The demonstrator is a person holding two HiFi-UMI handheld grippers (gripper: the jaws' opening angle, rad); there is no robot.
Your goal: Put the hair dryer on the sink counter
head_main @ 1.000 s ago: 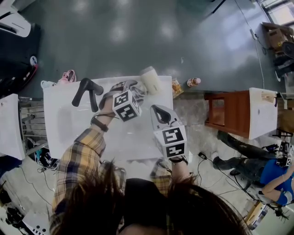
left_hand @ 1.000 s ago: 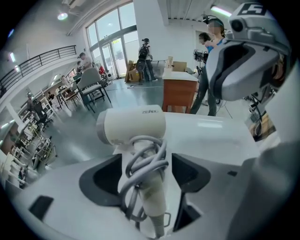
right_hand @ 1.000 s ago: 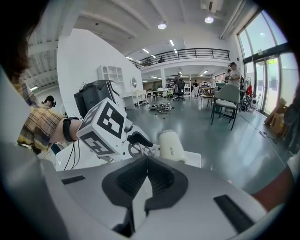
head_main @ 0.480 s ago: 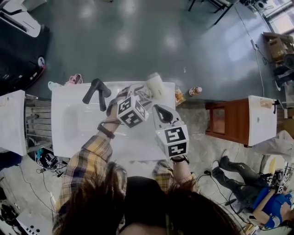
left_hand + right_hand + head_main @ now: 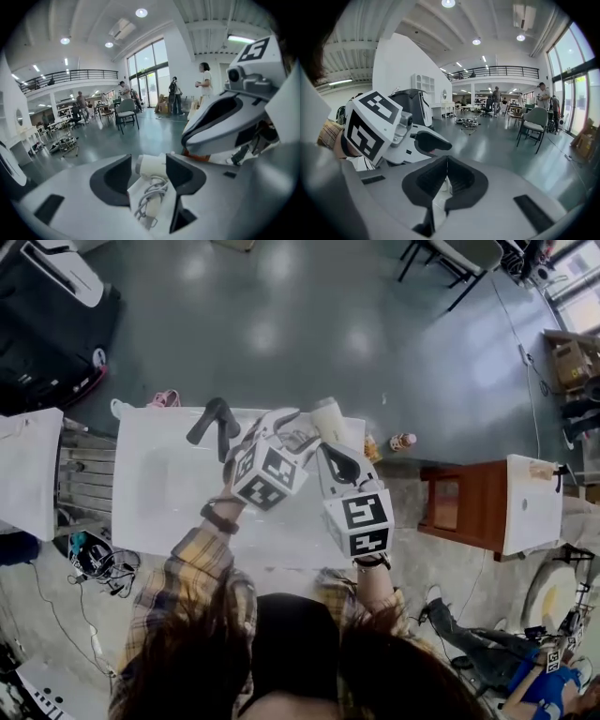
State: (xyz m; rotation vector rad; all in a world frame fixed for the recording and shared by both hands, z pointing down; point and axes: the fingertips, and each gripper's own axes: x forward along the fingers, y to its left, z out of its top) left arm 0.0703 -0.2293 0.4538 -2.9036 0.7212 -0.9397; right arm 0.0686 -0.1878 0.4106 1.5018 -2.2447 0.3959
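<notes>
White and smooth-barrelled, the hair dryer [image 5: 327, 418] is seen lying at the 1 o'clock corner of the sink counter [image 5: 178, 521], close to the far edge and well apart from the black faucet [image 5: 217, 420] at 11 o'clock. It is bracketed by the left gripper [image 5: 148, 161], whose jaws are closing around the barrel, with no firm squeeze shown yet. The right gripper [image 5: 446, 164] is shown pressed together and empty at 6 o'clock of the dryer. Uneven contact could be expected to nudge the rounded body over the edge. The cord [image 5: 152, 194] wound on the handle could be loosened or snagged if the dryer is lifted crookedly.
</notes>
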